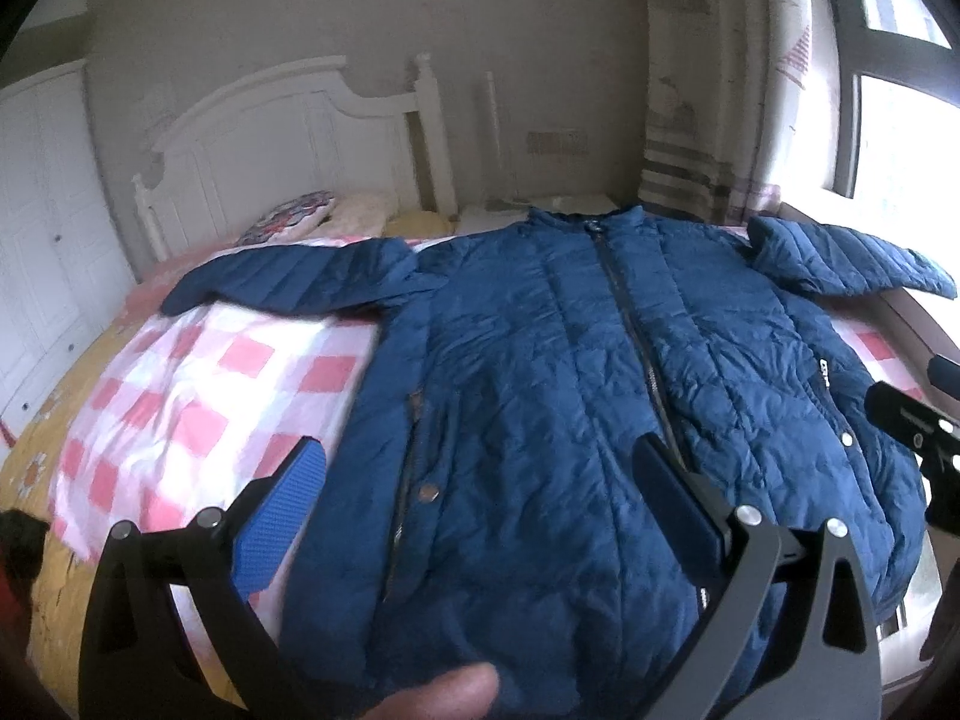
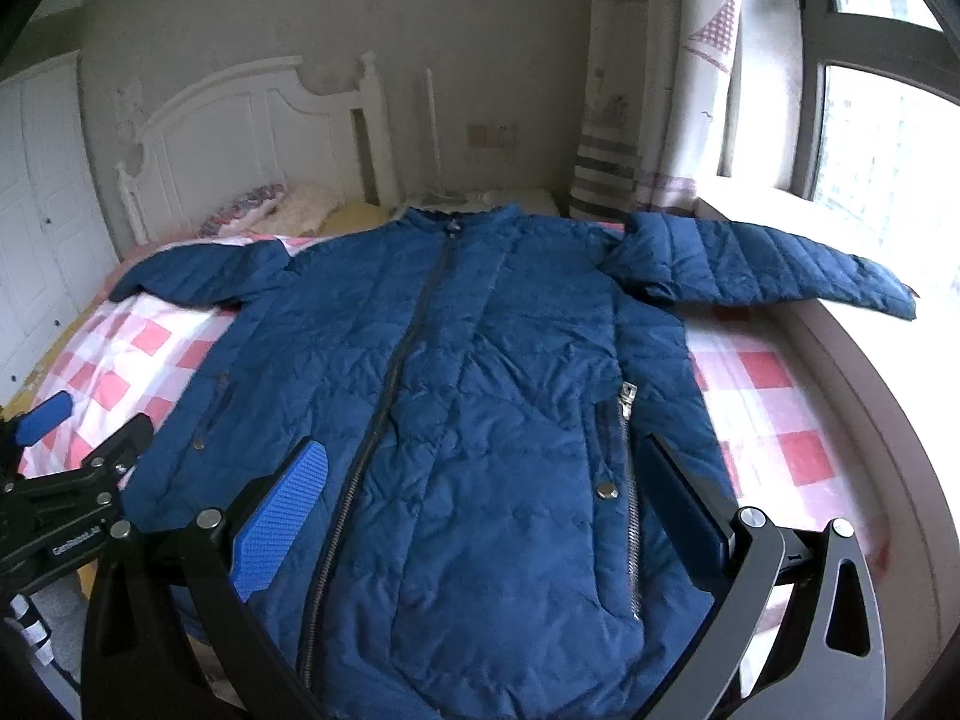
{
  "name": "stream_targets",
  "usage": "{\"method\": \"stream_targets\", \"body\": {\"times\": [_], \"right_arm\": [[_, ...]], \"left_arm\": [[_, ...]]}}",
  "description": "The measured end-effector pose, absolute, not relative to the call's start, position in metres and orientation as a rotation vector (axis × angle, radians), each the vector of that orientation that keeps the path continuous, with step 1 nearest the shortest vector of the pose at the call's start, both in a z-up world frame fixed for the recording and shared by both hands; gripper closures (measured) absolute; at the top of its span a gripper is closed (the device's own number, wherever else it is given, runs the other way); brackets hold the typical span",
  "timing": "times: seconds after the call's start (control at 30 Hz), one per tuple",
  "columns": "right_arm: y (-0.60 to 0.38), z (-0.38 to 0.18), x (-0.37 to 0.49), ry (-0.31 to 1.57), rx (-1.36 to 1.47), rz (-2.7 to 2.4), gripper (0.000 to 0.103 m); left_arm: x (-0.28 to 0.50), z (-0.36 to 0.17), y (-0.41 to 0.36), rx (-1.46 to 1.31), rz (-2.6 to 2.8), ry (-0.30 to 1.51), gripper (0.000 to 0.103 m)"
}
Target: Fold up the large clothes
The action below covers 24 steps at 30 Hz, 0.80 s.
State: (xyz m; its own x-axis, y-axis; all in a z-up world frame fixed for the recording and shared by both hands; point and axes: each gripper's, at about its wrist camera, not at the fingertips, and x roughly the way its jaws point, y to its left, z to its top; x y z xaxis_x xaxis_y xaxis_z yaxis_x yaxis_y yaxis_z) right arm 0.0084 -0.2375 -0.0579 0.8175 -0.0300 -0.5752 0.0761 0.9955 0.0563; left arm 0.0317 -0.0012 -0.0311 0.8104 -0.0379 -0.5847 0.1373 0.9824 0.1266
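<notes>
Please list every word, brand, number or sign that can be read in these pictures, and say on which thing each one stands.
"GenRobot.AI": white letters on the black body of the left hand-held gripper, seen from the right wrist camera; the last letters are hard to make out.
Small white tag on the blue jacket, near its pocket: too small and blurred to read.
Nothing else carries readable text.

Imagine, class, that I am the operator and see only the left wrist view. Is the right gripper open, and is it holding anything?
Observer: The right gripper is open and holds nothing. It is over the lower front of the jacket.
Operator: What lies between its fingers?
Observer: The main zip and a silver pocket zip both run between them.
</notes>
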Motion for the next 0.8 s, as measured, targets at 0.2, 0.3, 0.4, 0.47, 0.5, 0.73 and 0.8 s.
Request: {"method": "stream_targets", "body": {"times": [0.2,0.3,0.4,0.47,0.5,0.73,0.8], "right_arm": [[-0.265,-0.066,0.055,0.612,0.013,-0.115,0.004],[-0.299,-0.073,0.094,0.646,0.037,-0.190,0.004],[-0.365,-0.084,0.139,0.683,0.190,-0.279,0.004],[-0.403,-0.091,0.162,0.697,0.277,-0.318,0.004],[-0.423,-0.095,0.174,0.705,0.324,-0.342,0.004],[-0.511,-0.113,0.224,0.707,0.521,-0.471,0.017],[-0.520,-0.113,0.236,0.706,0.509,-0.498,0.020]], "left_arm": [[0.147,-0.051,-0.032,0.232,-0.152,0.695,0.002],[0.217,-0.069,-0.046,0.245,-0.145,0.773,0.002],[0.271,-0.087,-0.053,0.255,-0.097,0.802,0.002],[0.295,-0.100,-0.054,0.265,-0.067,0.825,0.002],[0.304,-0.108,-0.052,0.265,-0.057,0.838,0.002],[0.317,-0.130,-0.029,0.139,-0.101,0.923,0.002],[0.318,-0.130,-0.028,0.130,-0.100,0.925,0.002]]}}
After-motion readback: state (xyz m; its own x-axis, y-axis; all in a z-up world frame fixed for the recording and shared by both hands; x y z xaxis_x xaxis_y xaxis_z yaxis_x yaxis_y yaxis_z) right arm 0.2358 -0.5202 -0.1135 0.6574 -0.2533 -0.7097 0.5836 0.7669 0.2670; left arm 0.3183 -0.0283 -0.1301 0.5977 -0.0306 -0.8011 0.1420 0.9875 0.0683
